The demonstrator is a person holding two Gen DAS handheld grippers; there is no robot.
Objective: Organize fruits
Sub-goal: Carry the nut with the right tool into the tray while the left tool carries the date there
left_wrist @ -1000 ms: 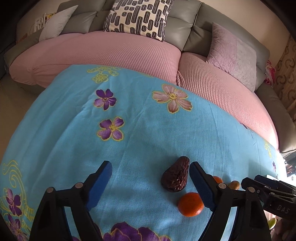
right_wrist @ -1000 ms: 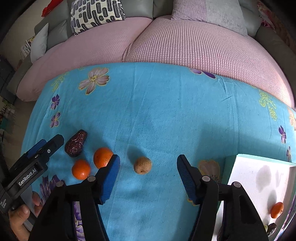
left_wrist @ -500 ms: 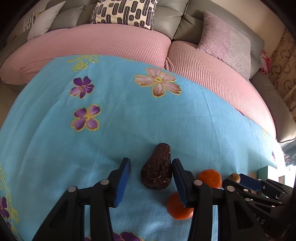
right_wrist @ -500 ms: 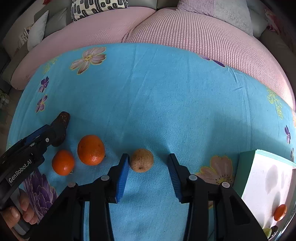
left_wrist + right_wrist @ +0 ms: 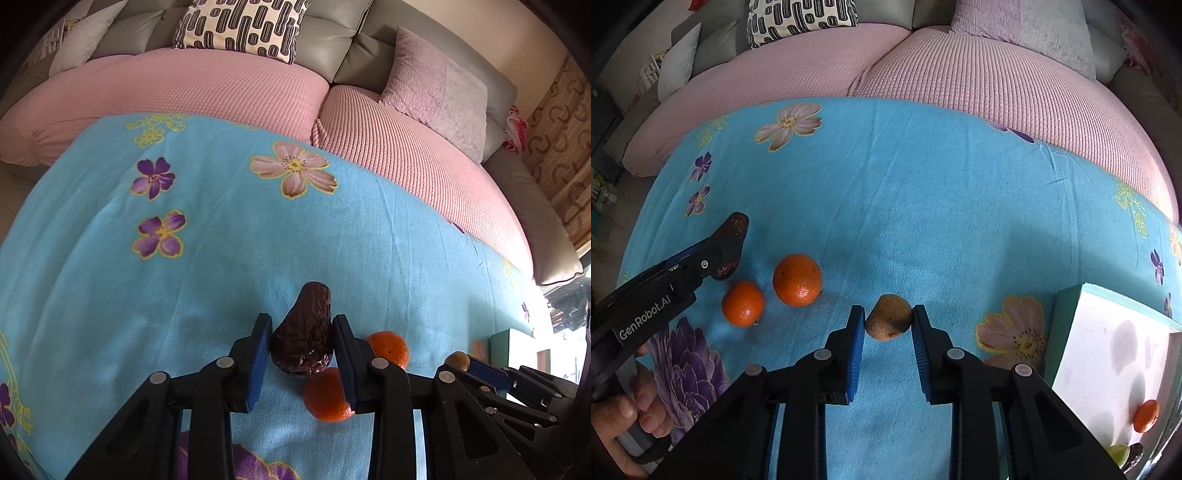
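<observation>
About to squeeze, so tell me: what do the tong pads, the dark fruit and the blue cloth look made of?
Pads: blue, matte, ribbed, probably rubber or foam. Dark fruit: brown-black, wrinkled, glossy skin, possibly real or plastic; unclear. Cloth: soft fleece-like fabric, fuzzy nap with printed flowers and light creases.

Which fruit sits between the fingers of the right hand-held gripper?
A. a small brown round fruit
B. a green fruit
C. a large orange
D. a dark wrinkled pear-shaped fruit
A: in the right wrist view the right hand-held gripper has its blue pads against both sides of the small brown fruit, while the oranges lie apart to its left.
</observation>
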